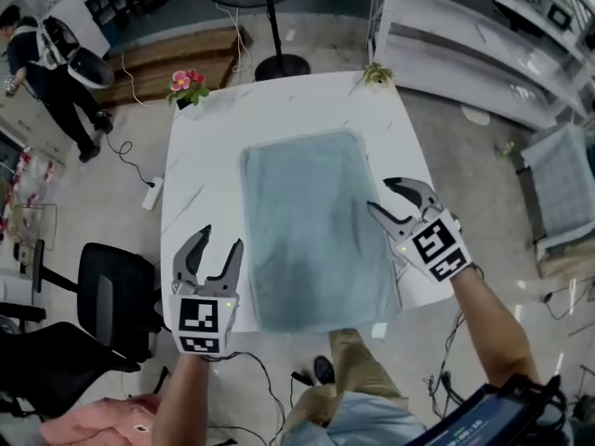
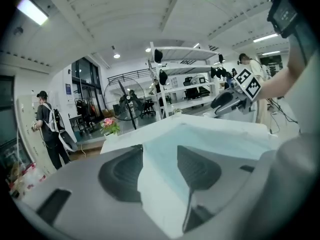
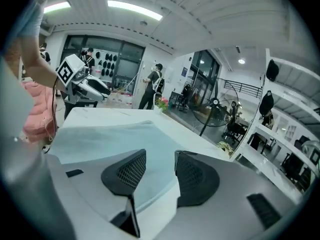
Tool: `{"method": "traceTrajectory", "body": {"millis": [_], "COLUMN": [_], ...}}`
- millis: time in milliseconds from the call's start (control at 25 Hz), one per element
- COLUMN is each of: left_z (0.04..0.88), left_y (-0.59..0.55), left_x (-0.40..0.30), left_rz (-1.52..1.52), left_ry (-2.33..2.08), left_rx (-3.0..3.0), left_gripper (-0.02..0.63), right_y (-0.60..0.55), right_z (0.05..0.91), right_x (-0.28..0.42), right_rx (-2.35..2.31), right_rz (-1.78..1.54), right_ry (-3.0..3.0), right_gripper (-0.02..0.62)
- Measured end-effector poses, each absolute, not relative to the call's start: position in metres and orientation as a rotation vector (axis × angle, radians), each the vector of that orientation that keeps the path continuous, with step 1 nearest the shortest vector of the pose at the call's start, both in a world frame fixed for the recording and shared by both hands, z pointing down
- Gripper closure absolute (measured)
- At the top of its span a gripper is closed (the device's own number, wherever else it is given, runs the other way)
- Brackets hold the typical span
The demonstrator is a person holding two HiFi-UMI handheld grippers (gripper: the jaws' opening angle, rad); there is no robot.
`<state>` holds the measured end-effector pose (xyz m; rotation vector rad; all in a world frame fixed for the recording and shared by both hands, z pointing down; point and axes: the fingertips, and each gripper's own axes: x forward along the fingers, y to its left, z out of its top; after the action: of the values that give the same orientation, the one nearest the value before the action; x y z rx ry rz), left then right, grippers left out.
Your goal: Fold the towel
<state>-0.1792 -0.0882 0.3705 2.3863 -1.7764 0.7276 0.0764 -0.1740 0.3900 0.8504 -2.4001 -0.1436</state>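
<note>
Left gripper (image 1: 221,238), right gripper (image 1: 379,195) spread; towel (image 1: 311,230) lengthwise near-far.

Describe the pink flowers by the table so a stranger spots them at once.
Find the white table with the pale blue towel spread flat on it. At its far left corner in the head view sits a small bunch of flowers. Their pink blooms set them apart from the plain green plant at the far right corner.
</note>
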Motion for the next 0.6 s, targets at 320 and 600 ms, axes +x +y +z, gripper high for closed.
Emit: {"method": "traceTrajectory", "body": {"millis": [320,600], "left_z": [0.376,0.405], "left_y": [0.06,0.124], "left_x": [-0.16,-0.135], "left_rz": [0.643,0.598], "left_ry": [-1.79,-1.786], "left_rx": [2.469,2.394], "left_gripper": [0.388,0.388], "right_y": [-0.016,0.067], "right_z": [0.408,0.432], "right_x": [0.083,0.105], "right_rx": [0.788,0.714], "right_rz": [-0.217,-0.305], "right_ry": [-2.381,-2.356], "right_gripper": [0.4,0.4]}}
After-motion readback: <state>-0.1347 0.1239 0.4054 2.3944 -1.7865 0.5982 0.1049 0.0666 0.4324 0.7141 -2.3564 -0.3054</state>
